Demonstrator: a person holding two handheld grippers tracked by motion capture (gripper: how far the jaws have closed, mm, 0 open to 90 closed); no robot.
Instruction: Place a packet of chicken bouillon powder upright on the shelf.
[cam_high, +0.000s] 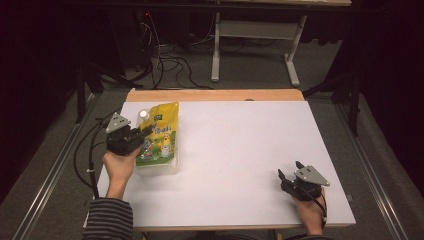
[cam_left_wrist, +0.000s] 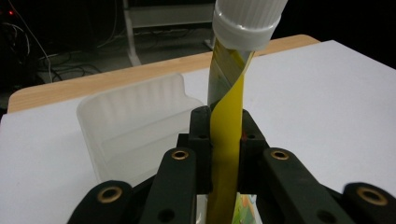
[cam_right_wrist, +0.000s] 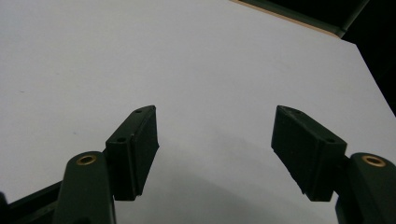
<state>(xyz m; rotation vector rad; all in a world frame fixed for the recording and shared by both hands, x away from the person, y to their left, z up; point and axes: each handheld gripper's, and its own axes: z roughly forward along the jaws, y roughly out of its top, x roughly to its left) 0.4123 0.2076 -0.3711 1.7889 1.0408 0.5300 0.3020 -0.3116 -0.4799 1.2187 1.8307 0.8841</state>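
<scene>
Two claws: left claw (cam_left_wrist: 223, 140) pinches the yellow pouch (cam_left_wrist: 227, 135) between its jaws, right claw (cam_right_wrist: 215, 149) gapes wide

Yellow pouch (cam_high: 159, 136): printing and coloured graphics are seen on its front in the high view, but nothing can be read.
White cap (cam_left_wrist: 246, 21): no lettering is seen.
Other surfaces: no legible text, numbers or signs.
</scene>
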